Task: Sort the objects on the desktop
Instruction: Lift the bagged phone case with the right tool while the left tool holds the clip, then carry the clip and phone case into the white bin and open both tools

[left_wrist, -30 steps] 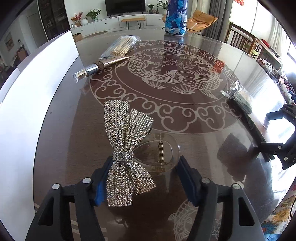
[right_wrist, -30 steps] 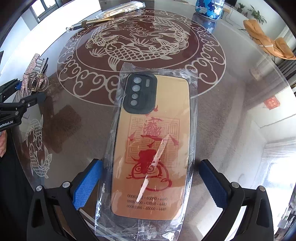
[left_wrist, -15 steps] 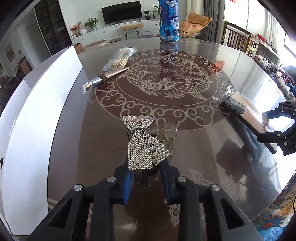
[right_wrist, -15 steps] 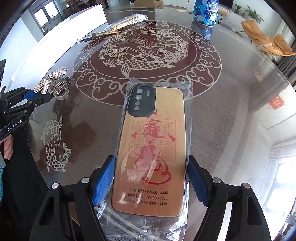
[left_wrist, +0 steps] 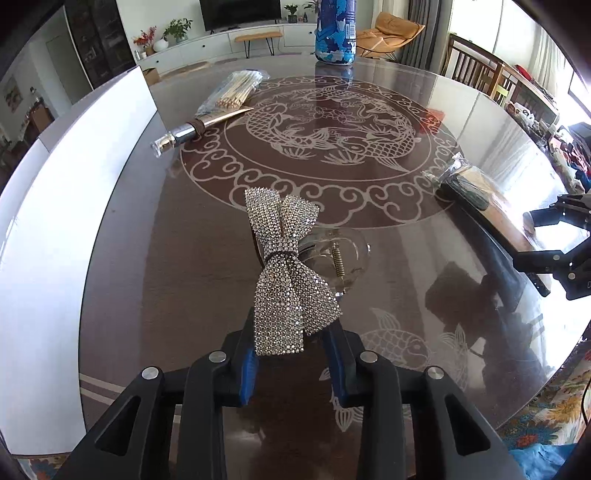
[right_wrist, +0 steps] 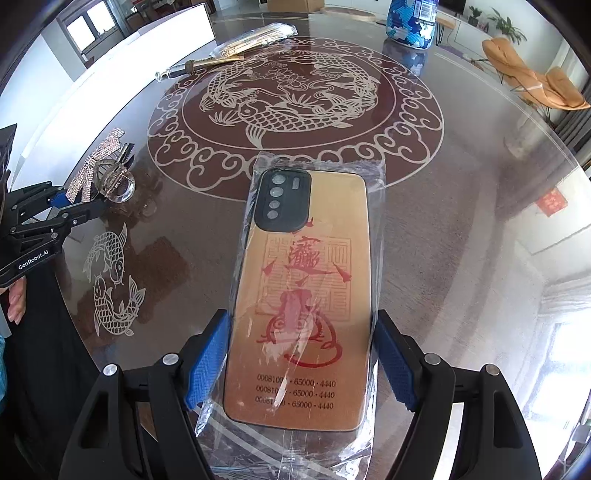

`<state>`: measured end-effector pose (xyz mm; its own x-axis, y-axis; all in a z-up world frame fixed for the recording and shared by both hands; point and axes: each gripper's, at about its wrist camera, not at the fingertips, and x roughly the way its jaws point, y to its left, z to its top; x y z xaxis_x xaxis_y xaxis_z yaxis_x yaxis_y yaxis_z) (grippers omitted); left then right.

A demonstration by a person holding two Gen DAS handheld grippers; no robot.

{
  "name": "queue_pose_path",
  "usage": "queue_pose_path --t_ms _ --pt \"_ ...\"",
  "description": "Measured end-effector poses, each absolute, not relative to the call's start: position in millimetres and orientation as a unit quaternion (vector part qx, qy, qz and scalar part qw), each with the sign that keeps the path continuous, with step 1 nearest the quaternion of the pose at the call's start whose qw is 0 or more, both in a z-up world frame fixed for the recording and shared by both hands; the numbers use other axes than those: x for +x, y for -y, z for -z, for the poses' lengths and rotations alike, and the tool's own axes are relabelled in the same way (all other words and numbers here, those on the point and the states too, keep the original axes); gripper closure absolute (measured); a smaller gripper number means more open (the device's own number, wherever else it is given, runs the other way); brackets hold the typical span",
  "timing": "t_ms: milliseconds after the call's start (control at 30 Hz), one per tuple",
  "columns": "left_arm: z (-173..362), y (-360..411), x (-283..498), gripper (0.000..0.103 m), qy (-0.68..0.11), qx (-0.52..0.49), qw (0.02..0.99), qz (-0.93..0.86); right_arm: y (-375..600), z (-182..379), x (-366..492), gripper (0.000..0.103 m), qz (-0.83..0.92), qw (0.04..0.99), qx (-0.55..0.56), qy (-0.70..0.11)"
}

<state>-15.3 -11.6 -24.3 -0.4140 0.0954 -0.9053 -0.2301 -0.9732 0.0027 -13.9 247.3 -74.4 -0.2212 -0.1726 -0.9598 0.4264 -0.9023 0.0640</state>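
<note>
Rhinestone-covered bow hair clip (left_wrist: 286,273) sits low centre in our left wrist view, its lower tail hanging between the blue pads of the left gripper (left_wrist: 291,354). Those jaws have just been opening a bit, and honestly we cannot tell whether the pads are pressing the bow or only framing it. The clear plastic claw part with its spring lies just right of the bow on the glass table (left_wrist: 184,258).

Over in the right wrist view, the gold phone case (right_wrist: 299,295), still in its plastic sleeve, fills the lower middle of the frame. Our right gripper (right_wrist: 301,358) has been closing, and its pads are clenched against both long edges of the case.

Further out, upper left of the left view: a bagged bundle of sticks (left_wrist: 232,92) with a metal-capped tube (left_wrist: 192,129) just below it. A blue can (left_wrist: 335,31) stands at top centre.
</note>
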Motion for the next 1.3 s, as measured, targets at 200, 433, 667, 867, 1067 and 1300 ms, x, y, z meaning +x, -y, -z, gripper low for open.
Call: queue_pose_path --t_ms 200,433,667,867,1067,1300 --pt "25 25 -11 0.036 -0.035 -0.546 0.111 -0.83 -242 80 -9 0.026 0.77 0.197 0.596 -0.115" --pt "22 15 -23 0.036 -0.051 -0.55 0.109 -0.826 -238 83 -8 0.025 0.769 0.199 0.593 -0.132" --pt "28 4 -46 0.036 -0.074 -0.557 0.1 -0.821 -236 86 -8 0.016 0.766 0.197 0.595 -0.143" --pt "34 1 -59 0.036 -0.079 -0.562 0.091 -0.818 -232 89 -11 0.008 0.765 0.194 0.595 -0.152" --pt "26 9 -51 0.056 -0.046 -0.533 0.105 -0.838 -243 77 -11 0.027 0.768 0.204 0.595 -0.12" --pt "3 12 -26 0.056 -0.064 -0.501 0.1 -0.857 -253 59 -4 0.027 0.782 0.199 0.582 -0.099"
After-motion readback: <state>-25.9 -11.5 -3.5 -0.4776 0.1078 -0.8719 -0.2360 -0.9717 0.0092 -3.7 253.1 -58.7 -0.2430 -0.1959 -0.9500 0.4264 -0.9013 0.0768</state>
